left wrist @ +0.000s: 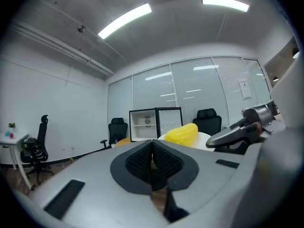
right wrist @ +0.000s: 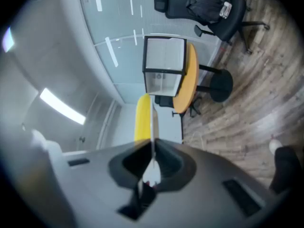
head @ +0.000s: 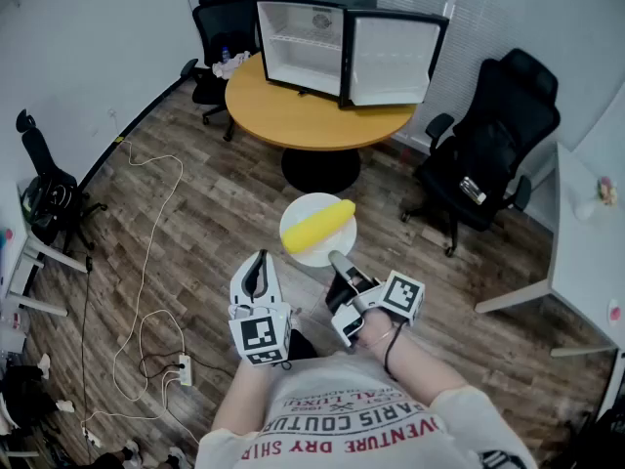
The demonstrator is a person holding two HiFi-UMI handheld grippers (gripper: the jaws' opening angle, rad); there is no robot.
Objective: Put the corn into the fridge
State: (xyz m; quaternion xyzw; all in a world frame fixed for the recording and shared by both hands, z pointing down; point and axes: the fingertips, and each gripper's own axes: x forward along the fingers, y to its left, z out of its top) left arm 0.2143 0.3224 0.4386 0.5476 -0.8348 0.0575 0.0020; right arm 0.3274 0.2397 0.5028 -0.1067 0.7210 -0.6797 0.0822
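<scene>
At your left, a white cable [head: 145, 272] trails over the wood-plank floor [head: 205, 203]. Your left gripper [head: 257, 262] has its jaws pressed together on nothing. Beside it, your right gripper [head: 339, 260] pinches the rim of a white plate [head: 296, 250] carrying the corn [head: 319, 225]. Beyond them, the open fridge [head: 311, 47] stands on a round wooden table [head: 293, 115]. A black office chair [head: 493, 149] sits at right.

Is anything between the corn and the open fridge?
Nothing visible. The yellow corn lies on the round white plate; only wooden floor separates it from the small black fridge, whose door stands open.
</scene>
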